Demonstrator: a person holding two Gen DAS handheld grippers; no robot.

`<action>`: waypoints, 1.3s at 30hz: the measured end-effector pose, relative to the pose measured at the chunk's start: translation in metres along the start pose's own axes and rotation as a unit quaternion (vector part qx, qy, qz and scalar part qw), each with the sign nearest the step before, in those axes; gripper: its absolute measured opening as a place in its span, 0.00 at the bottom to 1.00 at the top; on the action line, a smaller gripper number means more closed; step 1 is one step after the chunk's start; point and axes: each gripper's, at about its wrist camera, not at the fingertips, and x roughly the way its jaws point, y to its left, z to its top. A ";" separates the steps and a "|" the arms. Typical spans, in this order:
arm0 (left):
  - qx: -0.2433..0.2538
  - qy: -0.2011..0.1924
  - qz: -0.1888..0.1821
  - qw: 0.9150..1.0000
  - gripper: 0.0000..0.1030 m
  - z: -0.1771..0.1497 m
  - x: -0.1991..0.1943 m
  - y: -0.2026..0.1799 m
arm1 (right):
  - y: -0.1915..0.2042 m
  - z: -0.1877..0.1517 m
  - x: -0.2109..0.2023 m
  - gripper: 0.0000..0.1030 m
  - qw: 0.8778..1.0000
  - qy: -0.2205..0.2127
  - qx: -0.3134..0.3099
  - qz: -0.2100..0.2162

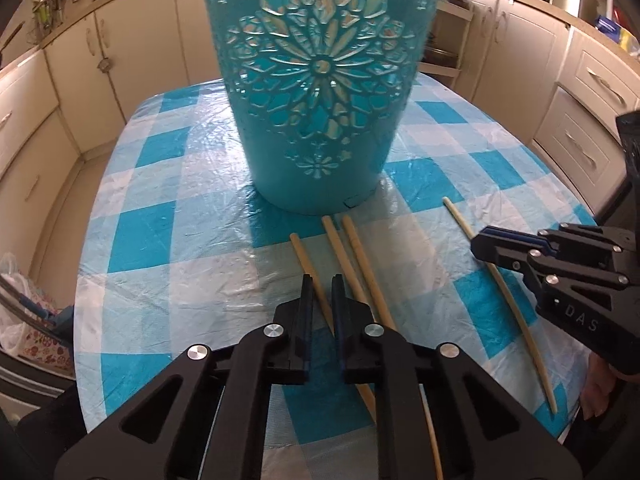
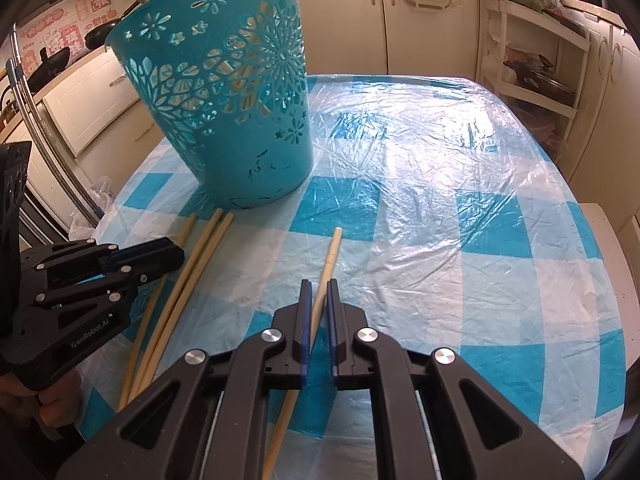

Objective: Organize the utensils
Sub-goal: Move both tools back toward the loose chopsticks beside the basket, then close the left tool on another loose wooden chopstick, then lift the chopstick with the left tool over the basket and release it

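A tall teal basket (image 1: 320, 92) with flower cut-outs stands on the checked table; it also shows in the right wrist view (image 2: 224, 92), with pale sticks inside. Three long wooden chopsticks (image 1: 352, 252) lie side by side in front of it. My left gripper (image 1: 322, 284) straddles the leftmost one (image 1: 306, 260), jaws narrowly apart around it. A fourth chopstick (image 2: 331, 252) lies apart to the right. My right gripper (image 2: 318, 286) straddles it, jaws narrowly apart; whether either grips is unclear. The right gripper also shows in the left wrist view (image 1: 480, 246).
The table wears a blue-and-white checked cloth (image 2: 440, 220) under crinkled clear plastic. Cream kitchen cabinets (image 1: 132, 52) ring the table. A white shelf rack (image 2: 532, 60) stands at the back right. A plastic bag (image 1: 24, 312) sits off the table's left edge.
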 end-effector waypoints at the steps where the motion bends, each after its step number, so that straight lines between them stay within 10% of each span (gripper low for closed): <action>1: 0.005 0.000 0.002 1.000 0.09 0.000 0.000 -0.002 | 0.000 0.000 0.001 0.08 1.000 -0.001 0.002 0.001; 12: 0.084 0.010 -0.016 0.996 0.06 0.003 0.000 -0.013 | -0.005 0.001 0.001 0.08 1.000 0.000 0.014 0.010; 27: 0.016 0.028 0.020 0.999 0.20 0.018 0.012 -0.001 | 0.000 0.003 0.002 0.09 1.000 -0.001 0.001 -0.004; 39: -0.008 0.026 0.009 1.000 0.05 0.010 -0.012 0.013 | 0.009 -0.003 -0.001 0.09 0.999 0.000 -0.033 -0.024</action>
